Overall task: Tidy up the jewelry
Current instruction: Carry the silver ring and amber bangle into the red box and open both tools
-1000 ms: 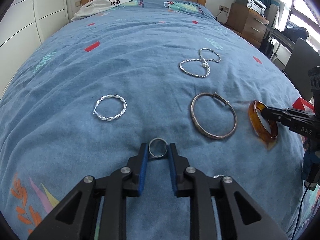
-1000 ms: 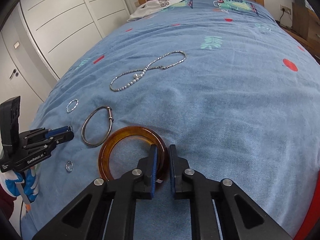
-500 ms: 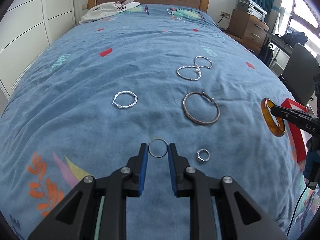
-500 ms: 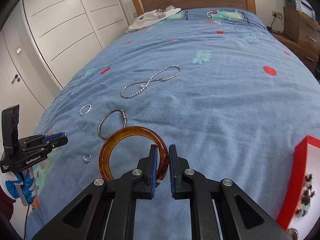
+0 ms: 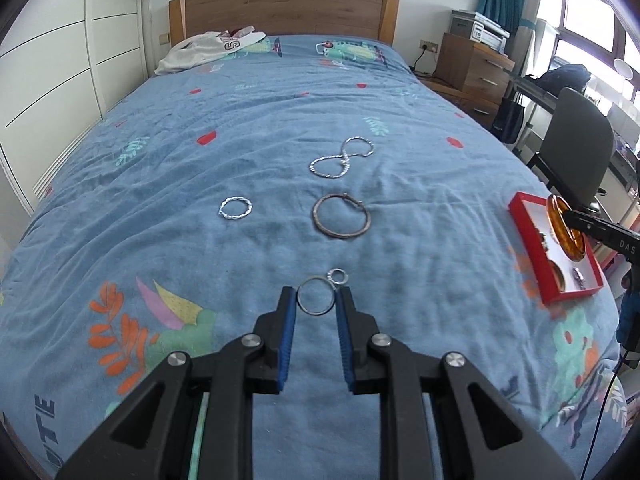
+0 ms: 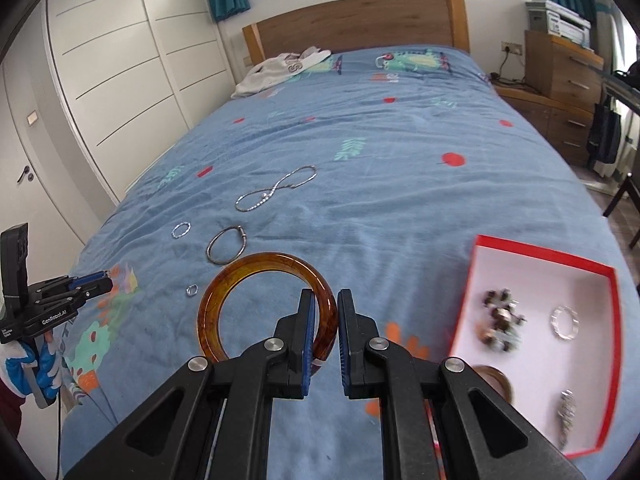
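My left gripper is shut on a thin silver ring and holds it above the blue bedspread. My right gripper is shut on an amber bangle, held just left of the red jewelry box; in the left wrist view the bangle hangs over the box. A small ring, a bronze bangle, a twisted silver bracelet and a silver chain lie on the bed.
The box holds a beaded piece, a silver ring and a pendant. White clothing lies by the wooden headboard. Wardrobe doors stand left, a wooden dresser and a chair right.
Both grippers have lifted and pulled back from the bed with their pieces. The right one has carried the amber bangle right, to the red box, which has come into view.
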A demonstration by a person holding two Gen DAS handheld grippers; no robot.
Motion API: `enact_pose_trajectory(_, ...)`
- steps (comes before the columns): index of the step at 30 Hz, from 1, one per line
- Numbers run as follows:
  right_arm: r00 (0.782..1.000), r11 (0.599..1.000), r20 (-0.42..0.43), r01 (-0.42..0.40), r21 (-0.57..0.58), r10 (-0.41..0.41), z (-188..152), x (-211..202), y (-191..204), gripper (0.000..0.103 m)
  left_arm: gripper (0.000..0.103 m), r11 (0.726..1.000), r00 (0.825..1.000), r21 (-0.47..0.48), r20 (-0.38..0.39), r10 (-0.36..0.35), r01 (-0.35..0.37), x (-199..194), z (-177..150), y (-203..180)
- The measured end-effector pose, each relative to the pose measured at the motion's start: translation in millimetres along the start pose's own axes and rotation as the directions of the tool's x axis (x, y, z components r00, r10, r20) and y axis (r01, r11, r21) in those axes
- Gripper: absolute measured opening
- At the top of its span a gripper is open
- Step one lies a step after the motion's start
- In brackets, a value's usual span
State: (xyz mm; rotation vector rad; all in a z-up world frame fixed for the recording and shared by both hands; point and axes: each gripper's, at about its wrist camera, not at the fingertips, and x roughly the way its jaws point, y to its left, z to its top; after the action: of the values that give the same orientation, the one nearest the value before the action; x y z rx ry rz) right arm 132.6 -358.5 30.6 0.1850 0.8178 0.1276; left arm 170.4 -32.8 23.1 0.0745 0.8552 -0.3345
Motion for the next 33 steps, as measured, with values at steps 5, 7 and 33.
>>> enact_pose_trajectory(5, 0.998, 0.998, 0.032, 0.047, 0.034, -0.048, -15, -44, -28, 0.011, 0.019, 0.999, 0.999, 0.011, 0.015, -0.032, 0.031, -20, -5, -28)
enact_pose_trajectory(7, 0.997, 0.997, 0.04, 0.066, 0.051, -0.068, -21, -59, -41, 0.011, 0.019, 0.999, 0.999, 0.019, 0.018, -0.048, 0.048, -25, -7, -43)
enact_pose_trajectory(33, 0.981, 0.968, -0.027, 0.192, 0.159, -0.19, -50, -77, -209, 0.011, 0.019, 0.914, 0.948, 0.253, -0.114, -0.297, 0.317, 52, 23, -315)
